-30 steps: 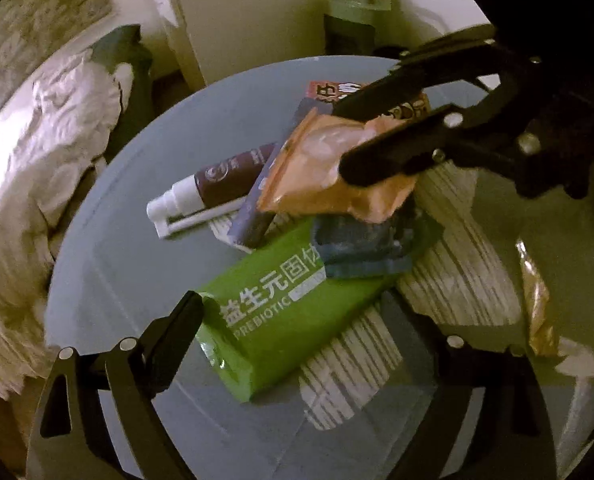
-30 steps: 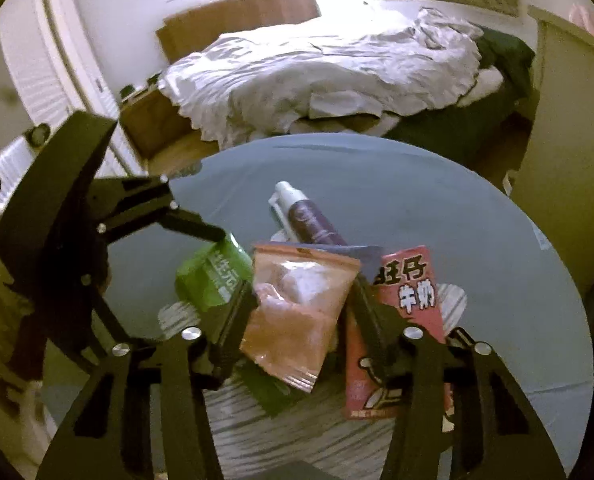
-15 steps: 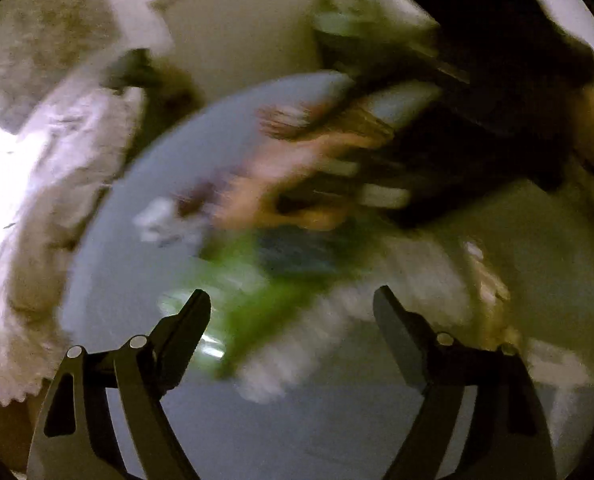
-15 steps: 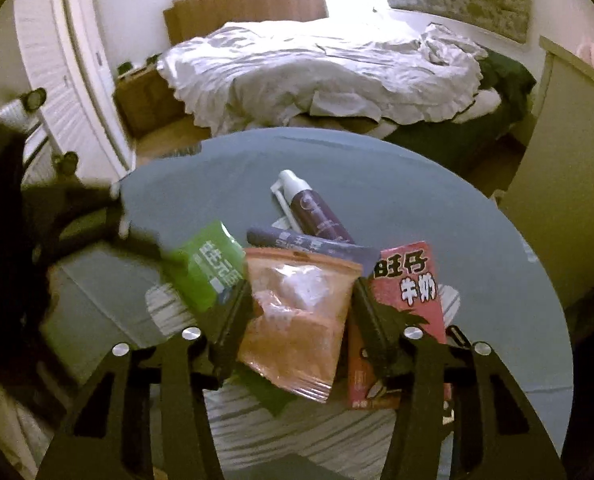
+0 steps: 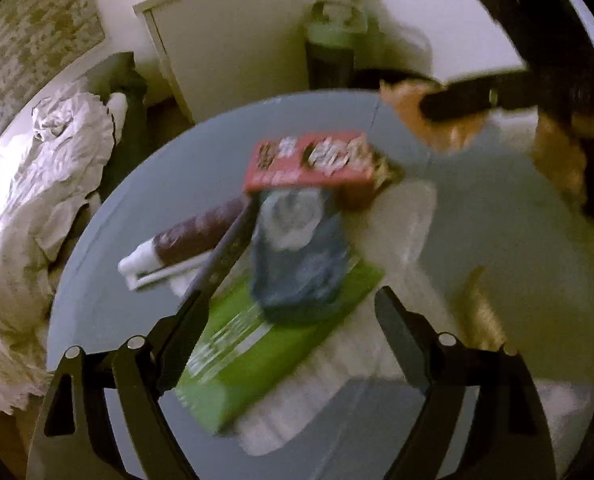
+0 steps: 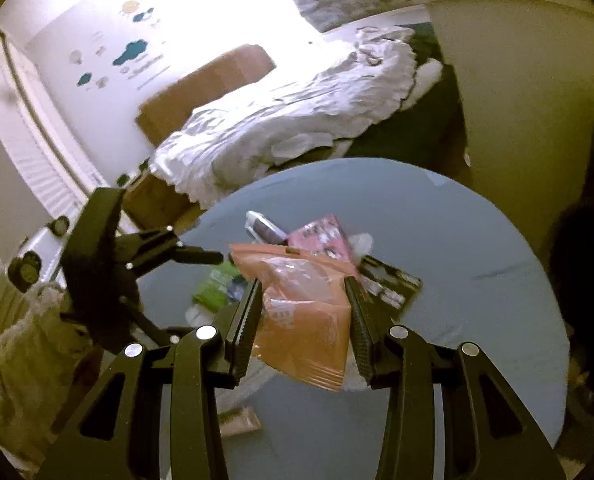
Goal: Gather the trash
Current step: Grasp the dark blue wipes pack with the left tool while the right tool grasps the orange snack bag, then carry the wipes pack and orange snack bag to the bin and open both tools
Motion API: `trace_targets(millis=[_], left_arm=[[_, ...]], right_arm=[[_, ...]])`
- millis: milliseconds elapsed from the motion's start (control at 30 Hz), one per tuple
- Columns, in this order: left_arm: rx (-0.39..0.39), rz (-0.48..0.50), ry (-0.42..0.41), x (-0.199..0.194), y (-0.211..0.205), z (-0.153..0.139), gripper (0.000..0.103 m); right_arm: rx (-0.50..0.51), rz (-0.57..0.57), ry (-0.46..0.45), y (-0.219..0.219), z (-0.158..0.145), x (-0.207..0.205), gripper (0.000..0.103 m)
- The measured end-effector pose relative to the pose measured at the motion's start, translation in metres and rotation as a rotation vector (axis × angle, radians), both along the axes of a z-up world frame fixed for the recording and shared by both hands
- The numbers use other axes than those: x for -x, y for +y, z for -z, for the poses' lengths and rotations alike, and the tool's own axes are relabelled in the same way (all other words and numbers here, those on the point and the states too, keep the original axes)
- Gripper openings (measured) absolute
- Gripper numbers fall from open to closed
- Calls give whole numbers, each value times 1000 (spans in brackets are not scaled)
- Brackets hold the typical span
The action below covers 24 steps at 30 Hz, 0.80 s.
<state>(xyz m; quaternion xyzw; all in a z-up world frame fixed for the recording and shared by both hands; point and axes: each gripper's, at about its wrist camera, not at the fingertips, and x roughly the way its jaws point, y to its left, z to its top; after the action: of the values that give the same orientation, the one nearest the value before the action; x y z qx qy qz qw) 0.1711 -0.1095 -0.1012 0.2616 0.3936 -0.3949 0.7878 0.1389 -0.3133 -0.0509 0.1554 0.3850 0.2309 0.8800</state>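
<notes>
My right gripper [image 6: 303, 292] is shut on an orange snack bag [image 6: 305, 316] and holds it above the round grey table [image 6: 457, 264]; it shows blurred at the upper right of the left wrist view [image 5: 437, 128]. My left gripper [image 5: 285, 312] is open and empty over a pile of wrappers: a green packet [image 5: 257, 344], a blue pouch [image 5: 301, 256], a red packet [image 5: 313, 160] and a dark tube [image 5: 193, 236]. It also shows in the right wrist view [image 6: 217, 258].
A bed with white bedding [image 6: 289, 112] lies beyond the table. A beige cabinet [image 5: 237, 48] and a green-lidded bin [image 5: 331, 52] stand behind the table. A crinkled wrapper [image 5: 485, 312] lies at the table's right.
My right gripper has lifted the orange bag off the pile and carried it up and to the right. The blue pouch and red packet under it are now uncovered.
</notes>
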Motion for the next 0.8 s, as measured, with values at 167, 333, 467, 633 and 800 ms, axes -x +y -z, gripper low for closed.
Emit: trace_targets(millis=[167,333,467,633,800], left_arm=[[-44,-102,51,-14,-19,20,78],[91,-239,120,-20,-4,11,58],[128,-283,127,-8,5,10,58],[232,-318,129,11,5,-12,58],[314,-276,103,23,-31,-46,58]], right_arm=[[-22,20,4,-8,5,10,42],[-29,32,-9,-15,4,23,42],[-58,58,-9,-28,7,29,42],[-92,96,-40,-49,7,40,42],[-169,213,-90,-98,2,50,42]])
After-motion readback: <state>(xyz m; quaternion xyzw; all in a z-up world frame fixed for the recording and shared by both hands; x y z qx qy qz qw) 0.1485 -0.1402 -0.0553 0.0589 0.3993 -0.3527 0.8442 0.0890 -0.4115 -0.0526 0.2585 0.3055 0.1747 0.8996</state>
